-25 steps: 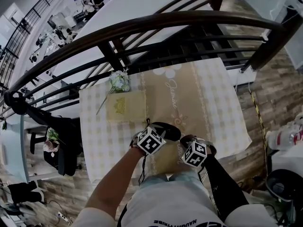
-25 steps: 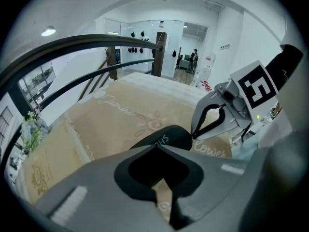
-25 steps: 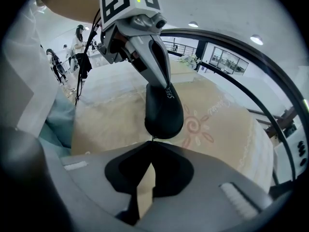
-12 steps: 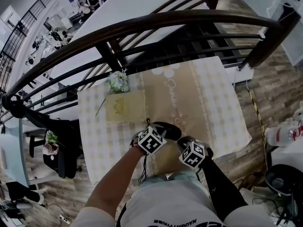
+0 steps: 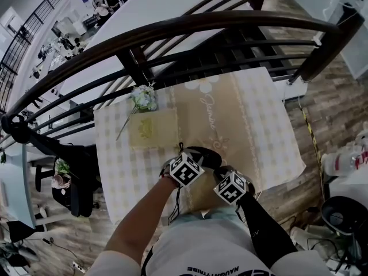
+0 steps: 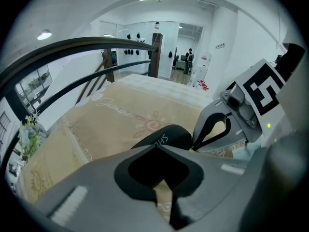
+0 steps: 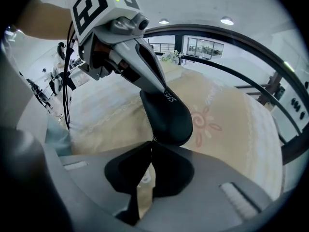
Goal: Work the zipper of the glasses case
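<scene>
Right claw [image 7: 150, 140] against glasses case [image 7: 166, 114] edge

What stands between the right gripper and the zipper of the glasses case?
Nothing visible. The right gripper is shut at the near end of the glasses case, apparently on the zipper pull. The left gripper clamps the far end, off the zipper's path.
</scene>
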A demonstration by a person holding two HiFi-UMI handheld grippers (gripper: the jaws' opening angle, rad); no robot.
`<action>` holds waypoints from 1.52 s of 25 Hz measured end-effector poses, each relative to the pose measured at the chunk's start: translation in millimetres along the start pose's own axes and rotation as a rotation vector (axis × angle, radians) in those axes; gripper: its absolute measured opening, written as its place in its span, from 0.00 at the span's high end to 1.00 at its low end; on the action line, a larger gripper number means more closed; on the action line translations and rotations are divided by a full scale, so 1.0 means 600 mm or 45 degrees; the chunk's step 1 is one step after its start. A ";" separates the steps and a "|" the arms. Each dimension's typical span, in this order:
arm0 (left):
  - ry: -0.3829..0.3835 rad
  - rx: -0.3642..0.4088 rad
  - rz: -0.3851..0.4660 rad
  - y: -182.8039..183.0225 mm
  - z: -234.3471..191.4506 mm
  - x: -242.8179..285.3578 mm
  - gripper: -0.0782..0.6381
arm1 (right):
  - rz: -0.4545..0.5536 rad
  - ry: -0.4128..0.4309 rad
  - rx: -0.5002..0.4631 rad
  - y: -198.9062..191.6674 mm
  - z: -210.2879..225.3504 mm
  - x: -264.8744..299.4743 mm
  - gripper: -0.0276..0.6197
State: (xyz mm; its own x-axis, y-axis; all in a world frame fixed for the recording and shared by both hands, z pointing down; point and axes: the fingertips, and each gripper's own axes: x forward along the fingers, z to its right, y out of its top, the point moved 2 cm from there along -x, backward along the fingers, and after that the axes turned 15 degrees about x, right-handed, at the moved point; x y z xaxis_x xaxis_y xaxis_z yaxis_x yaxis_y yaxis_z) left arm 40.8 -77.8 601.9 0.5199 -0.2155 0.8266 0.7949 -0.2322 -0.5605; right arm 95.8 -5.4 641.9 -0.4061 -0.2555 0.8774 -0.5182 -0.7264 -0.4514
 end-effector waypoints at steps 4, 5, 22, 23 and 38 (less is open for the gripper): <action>0.015 0.011 -0.004 0.001 -0.002 0.000 0.88 | 0.010 0.004 0.038 0.004 -0.003 -0.001 0.90; 0.020 0.013 -0.007 0.002 -0.003 0.000 0.88 | 0.013 0.006 0.045 0.005 -0.003 -0.002 0.90; 0.168 -0.071 0.116 -0.004 0.004 -0.010 0.88 | 0.155 -0.122 0.133 0.001 0.037 -0.041 0.86; 0.179 -0.076 0.115 -0.004 0.004 -0.011 0.88 | 0.183 -0.124 0.142 0.009 0.042 -0.048 0.86; 0.743 -0.307 0.479 0.086 -0.053 -0.154 0.89 | 0.673 0.062 0.171 0.162 0.111 -0.154 0.72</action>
State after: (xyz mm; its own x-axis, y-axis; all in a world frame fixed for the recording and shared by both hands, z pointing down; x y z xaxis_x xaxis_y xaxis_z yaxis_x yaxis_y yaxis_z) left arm 23.7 -100.1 495.2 0.4393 -0.7759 0.4527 0.4700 -0.2309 -0.8519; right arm 132.9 -94.7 527.7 -0.6213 -0.5803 0.5265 -0.1343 -0.5831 -0.8012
